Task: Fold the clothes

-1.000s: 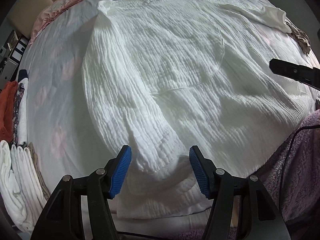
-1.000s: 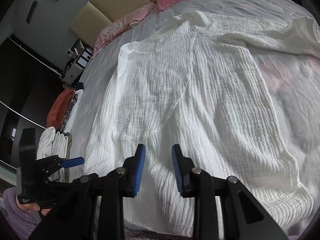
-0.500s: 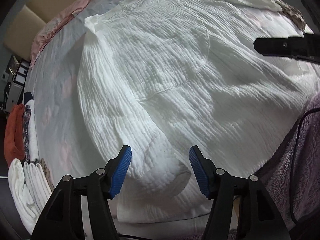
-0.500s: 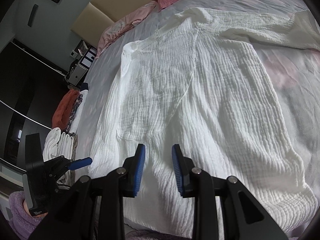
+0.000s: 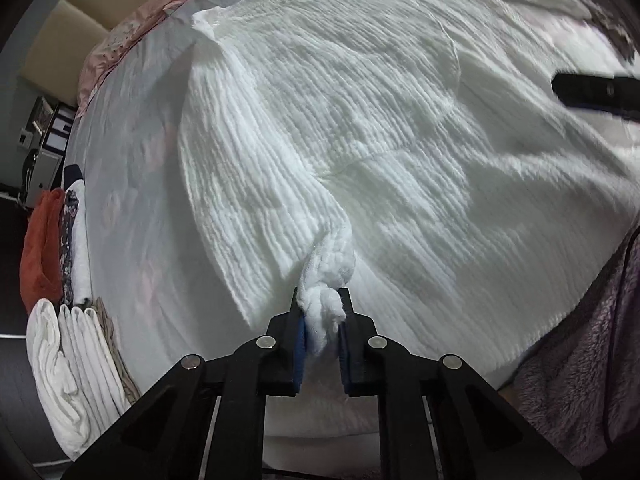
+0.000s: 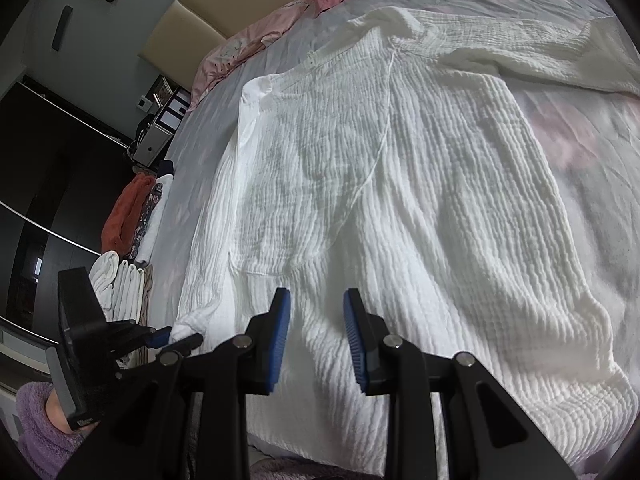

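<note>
White crinkled shirt (image 5: 360, 128) fills the frame; our left gripper (image 5: 322, 330) has just clamped on its bunched cuff at lower centre. Our right gripper (image 6: 316, 330) hangs apart, empty, so we should lift the cuff slowly, keeping the sleeve straight.

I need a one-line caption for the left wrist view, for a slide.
Left gripper pinching a bunched edge of the white crinkled garment spread on the bed.
</note>
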A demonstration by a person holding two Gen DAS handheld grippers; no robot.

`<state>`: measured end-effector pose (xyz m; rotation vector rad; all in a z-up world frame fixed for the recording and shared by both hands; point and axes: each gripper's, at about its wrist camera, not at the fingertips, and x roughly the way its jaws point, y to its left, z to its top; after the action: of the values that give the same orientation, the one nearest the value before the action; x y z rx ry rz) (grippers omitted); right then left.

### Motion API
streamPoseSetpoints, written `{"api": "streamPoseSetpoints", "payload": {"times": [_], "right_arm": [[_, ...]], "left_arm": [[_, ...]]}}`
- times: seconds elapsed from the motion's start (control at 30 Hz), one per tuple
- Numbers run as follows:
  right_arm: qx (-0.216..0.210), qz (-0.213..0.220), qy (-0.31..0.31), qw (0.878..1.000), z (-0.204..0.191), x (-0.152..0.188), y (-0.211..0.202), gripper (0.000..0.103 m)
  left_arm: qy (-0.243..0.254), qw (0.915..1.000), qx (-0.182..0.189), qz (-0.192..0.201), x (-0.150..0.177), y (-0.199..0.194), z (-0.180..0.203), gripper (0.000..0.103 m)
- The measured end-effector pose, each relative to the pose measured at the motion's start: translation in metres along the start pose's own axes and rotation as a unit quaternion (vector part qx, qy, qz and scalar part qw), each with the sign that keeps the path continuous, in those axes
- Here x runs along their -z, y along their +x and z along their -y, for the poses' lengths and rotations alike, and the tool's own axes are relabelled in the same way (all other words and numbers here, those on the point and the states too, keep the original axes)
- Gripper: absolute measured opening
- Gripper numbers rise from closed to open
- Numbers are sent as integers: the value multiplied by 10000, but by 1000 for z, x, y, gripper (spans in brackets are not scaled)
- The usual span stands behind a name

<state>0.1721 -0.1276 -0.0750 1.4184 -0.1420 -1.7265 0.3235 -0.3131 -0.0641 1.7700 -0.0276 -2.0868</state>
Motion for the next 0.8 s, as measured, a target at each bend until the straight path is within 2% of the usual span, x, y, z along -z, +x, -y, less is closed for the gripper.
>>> {"api": "streamPoseSetpoints", "payload": {"times": [0.1,0.2,0.33,0.47,0.6,0.8], "right_arm": [[18,-35,66,10000,3,0,1,27],[62,-122,68,9999,3,0,6,27],[98,-182,72,9998,4,-1,10,27],[76,-206,202,9996,8,-4,14,27],[-107,-178,285,9994,12,-13,23,27],[-195,-341,213,9990,11,-31,50,27]], "left_arm": [[-512,9982,106,295,-9,-24,-39,12],[-1068,9930,-24,500,-22,-45,-100,12],[-1696,9826,-281,702,-37,-61,-178,12],[-2366,9671,-474,811,-51,-71,-259,12],[-2913,9518,-587,764,-64,-64,-325,11],[-3153,9408,-1172,411,-83,-22,-395,11]]}}
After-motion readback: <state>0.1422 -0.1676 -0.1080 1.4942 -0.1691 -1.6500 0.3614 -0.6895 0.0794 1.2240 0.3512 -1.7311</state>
